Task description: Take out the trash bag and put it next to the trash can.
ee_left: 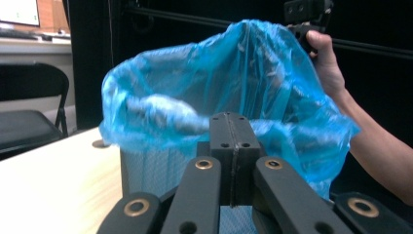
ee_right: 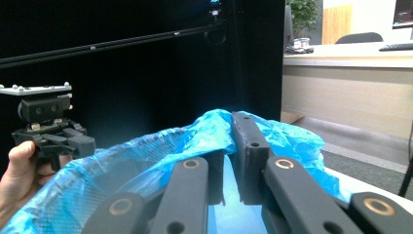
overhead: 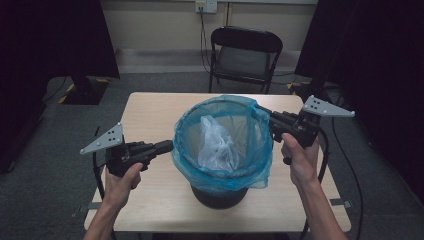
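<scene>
A black mesh bin [overhead: 220,197] stands mid-table, lined with a blue plastic bag [overhead: 261,152] whose edge is folded over the rim. A crumpled white bag [overhead: 217,145] lies inside it. My right gripper [overhead: 262,114] is at the far right of the rim, shut on the blue bag [ee_right: 204,129], and a peak of film [ee_left: 251,34] is pulled up toward it. My left gripper [overhead: 169,146] is at the bin's left side with its jaws pressed together [ee_left: 230,119]. Its tip meets the folded edge; I cannot tell whether film is caught.
The bin sits on a light wooden table [overhead: 150,110] with bare wood on both sides. A black folding chair [overhead: 245,50] stands behind the table. Dark curtains flank both sides, and cables trail from each gripper.
</scene>
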A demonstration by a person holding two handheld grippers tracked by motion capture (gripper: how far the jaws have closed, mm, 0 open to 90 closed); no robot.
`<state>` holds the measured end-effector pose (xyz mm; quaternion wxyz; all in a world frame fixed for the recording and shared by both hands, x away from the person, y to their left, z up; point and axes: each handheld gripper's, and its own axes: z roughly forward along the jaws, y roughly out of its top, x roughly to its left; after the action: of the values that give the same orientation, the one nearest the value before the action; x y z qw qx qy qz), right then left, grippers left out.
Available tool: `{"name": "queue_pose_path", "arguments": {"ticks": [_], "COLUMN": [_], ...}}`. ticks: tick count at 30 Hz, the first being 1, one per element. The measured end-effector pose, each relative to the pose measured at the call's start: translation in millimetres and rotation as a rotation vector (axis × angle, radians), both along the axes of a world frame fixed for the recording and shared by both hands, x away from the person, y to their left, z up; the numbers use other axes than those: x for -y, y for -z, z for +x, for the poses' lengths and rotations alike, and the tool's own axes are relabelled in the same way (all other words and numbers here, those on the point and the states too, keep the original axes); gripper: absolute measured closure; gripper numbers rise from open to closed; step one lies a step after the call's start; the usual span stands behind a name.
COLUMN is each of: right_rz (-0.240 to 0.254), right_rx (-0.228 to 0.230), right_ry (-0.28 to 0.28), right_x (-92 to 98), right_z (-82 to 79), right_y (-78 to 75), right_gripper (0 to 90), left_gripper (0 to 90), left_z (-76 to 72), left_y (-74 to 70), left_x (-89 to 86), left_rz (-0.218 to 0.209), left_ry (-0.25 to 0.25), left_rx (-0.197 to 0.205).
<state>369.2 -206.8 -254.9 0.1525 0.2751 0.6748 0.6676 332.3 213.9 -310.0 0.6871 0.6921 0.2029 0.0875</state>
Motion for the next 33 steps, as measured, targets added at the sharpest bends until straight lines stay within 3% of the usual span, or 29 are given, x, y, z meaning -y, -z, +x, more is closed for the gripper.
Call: {"name": "queue_pose_path", "arguments": {"ticks": [3,9,13,14,17,22,23,29,33], "right_rz": [0.025,0.021,0.018,0.012,0.003,-0.067,-0.062,-0.080,-0.121], "right_rx": [-0.006,0.022,0.045,0.042,0.047,0.046,0.040,0.032,0.018], "right_ry": [-0.038,-0.083,-0.121,-0.157,-0.189,-0.236,-0.257,-0.258,-0.255], "right_x": [-5.9,-23.8,-34.7,-40.7,-47.0,-56.9,-58.9,-61.7,-69.4], "right_z": [-0.2,-5.4,-11.0,-12.4,-14.7,-21.9,-22.9,-21.3,-17.6], "right_y": [-5.5,-26.3,-38.1,-40.5,-41.8,-42.3,-42.4,-42.0,-36.0], "right_gripper": [84.0,82.3,79.9,77.4,71.7,51.5,48.2,44.9,52.4], "left_gripper": [90.0,90.0,90.0,90.0,90.0,90.0,90.0,90.0,90.0], "left_z": [0.2,1.8,7.0,8.9,10.1,11.9,11.3,14.7,14.7], "left_y": [-14.9,-53.4,-73.9,-81.8,-89.2,-97.7,-99.2,-103.4,-107.3], "left_x": [6.9,38.9,63.3,73.9,83.2,95.1,99.4,100.9,103.6], "left_rz": [-0.012,0.003,0.010,0.011,0.010,-0.001,0.002,-0.016,-0.025], "left_ry": [0.005,0.050,0.080,0.096,0.106,0.113,0.108,0.117,0.157], "left_rx": [0.031,0.083,0.088,0.089,0.092,0.091,0.098,0.090,0.087]}}
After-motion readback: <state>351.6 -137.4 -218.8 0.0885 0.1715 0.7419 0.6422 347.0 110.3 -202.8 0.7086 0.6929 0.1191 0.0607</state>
